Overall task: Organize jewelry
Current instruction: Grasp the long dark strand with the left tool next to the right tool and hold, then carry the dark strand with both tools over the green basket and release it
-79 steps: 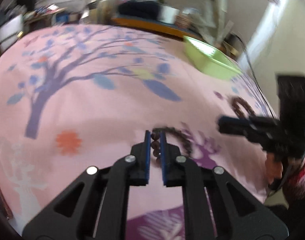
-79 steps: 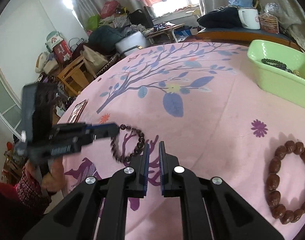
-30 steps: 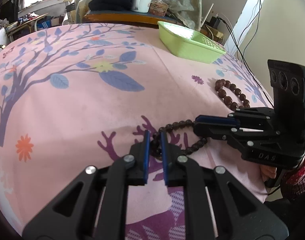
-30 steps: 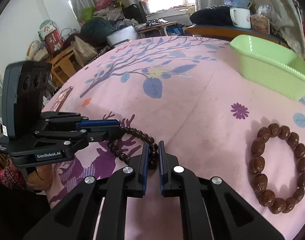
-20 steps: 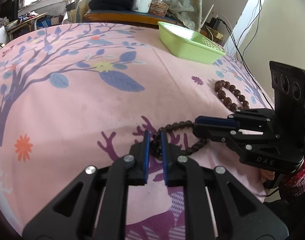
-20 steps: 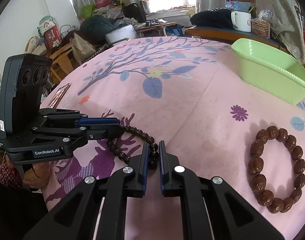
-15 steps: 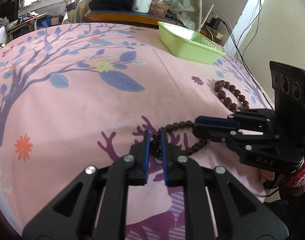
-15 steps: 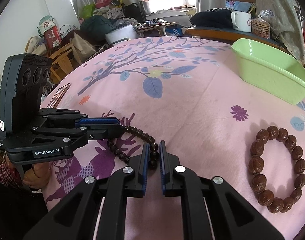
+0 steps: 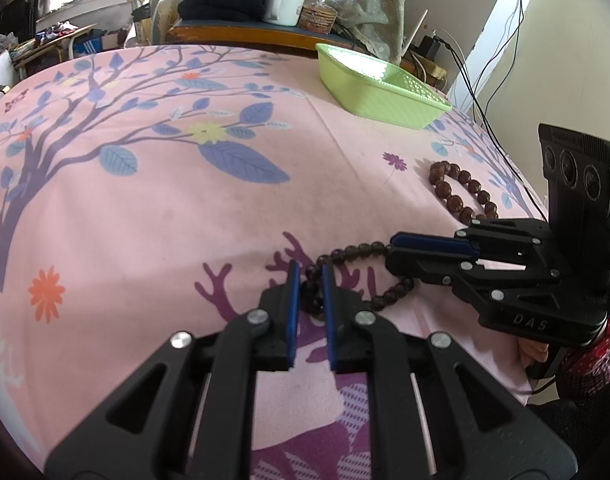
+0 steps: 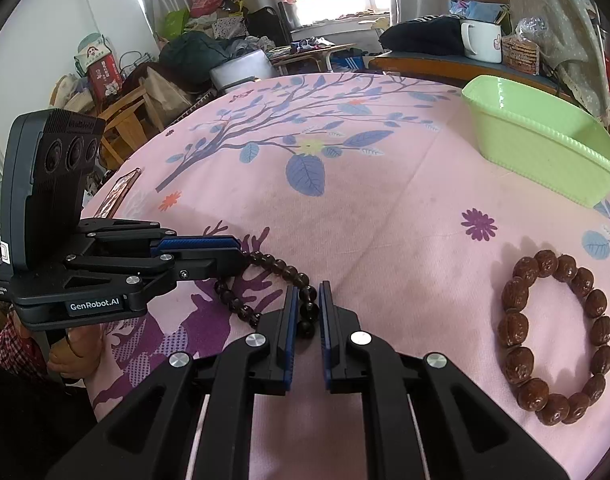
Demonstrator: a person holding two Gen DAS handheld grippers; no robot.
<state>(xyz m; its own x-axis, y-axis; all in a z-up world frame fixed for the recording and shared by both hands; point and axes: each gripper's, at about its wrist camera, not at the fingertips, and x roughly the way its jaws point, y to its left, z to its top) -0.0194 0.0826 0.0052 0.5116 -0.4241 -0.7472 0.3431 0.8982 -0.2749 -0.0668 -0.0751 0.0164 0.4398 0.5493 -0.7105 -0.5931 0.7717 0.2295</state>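
A dark small-bead bracelet point(image 9: 359, 249) lies on the pink tablecloth, held at both ends. My left gripper point(image 9: 307, 276) is shut on one end of it; it also shows in the right wrist view point(image 10: 229, 258). My right gripper point(image 10: 305, 294) is shut on the other end of the dark bracelet point(image 10: 281, 270); it also shows in the left wrist view point(image 9: 393, 248). A brown large-bead bracelet point(image 10: 557, 332) lies flat at the right, also in the left wrist view point(image 9: 461, 192). A green basket point(image 10: 541, 140) stands at the far right, also in the left wrist view point(image 9: 381, 84).
The table has a pink cloth point(image 10: 345, 200) with a tree print. A phone point(image 10: 117, 196) lies at its left edge. A wooden side table with a white mug point(image 10: 481, 40) stands behind. Cables point(image 9: 485, 92) hang beyond the basket.
My right gripper's jaws have widened very slightly around the beads in the last second. Earlier it came in from the right and closed on the bracelet my left gripper held.
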